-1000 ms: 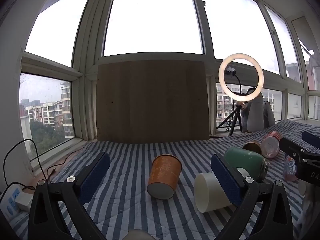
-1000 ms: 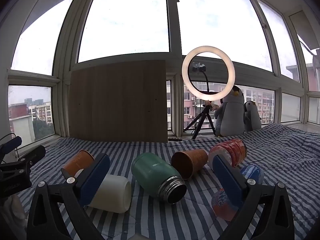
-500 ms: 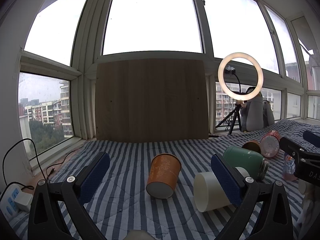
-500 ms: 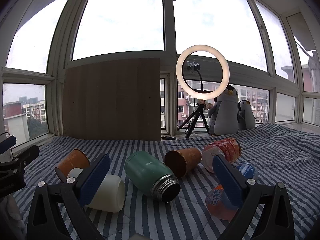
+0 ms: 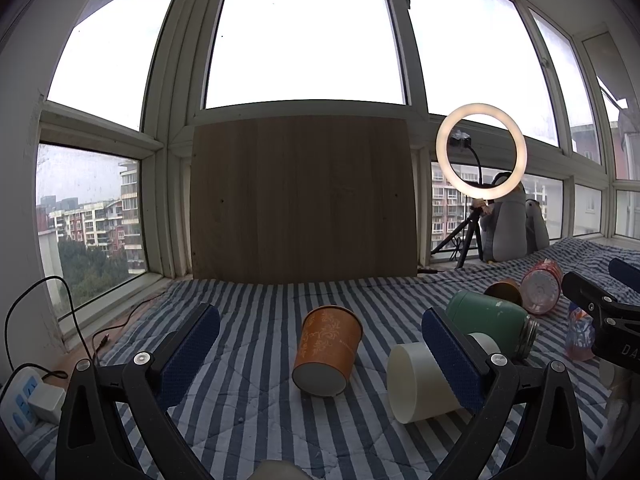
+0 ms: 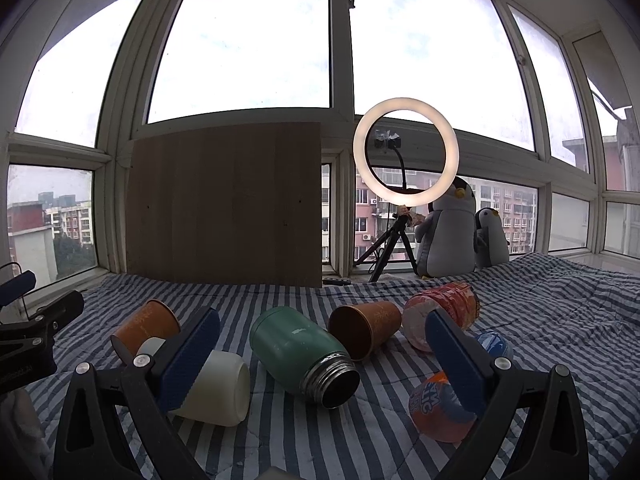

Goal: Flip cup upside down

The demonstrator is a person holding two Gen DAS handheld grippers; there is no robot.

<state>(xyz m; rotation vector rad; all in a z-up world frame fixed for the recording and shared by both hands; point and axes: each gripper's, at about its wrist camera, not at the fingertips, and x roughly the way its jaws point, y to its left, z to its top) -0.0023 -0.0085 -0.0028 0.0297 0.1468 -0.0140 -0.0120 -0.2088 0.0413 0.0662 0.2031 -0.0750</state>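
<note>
An orange paper cup lies on its side on the striped blanket, base toward me, straight ahead between the fingers of my open, empty left gripper. It also shows at the left of the right wrist view. A white cup lies on its side behind my left gripper's right finger. My right gripper is open and empty, with a green metal flask lying between its fingers and a second brown paper cup beyond it.
An orange-labelled bottle, a blue-capped bottle and an orange soda bottle lie at the right. A wooden board, a ring light and toy penguins stand along the windows. A power strip lies far left.
Both views have shifted slightly; the cups and flask sit a little nearer and more central. Both grippers stay open and nothing has been touched.
</note>
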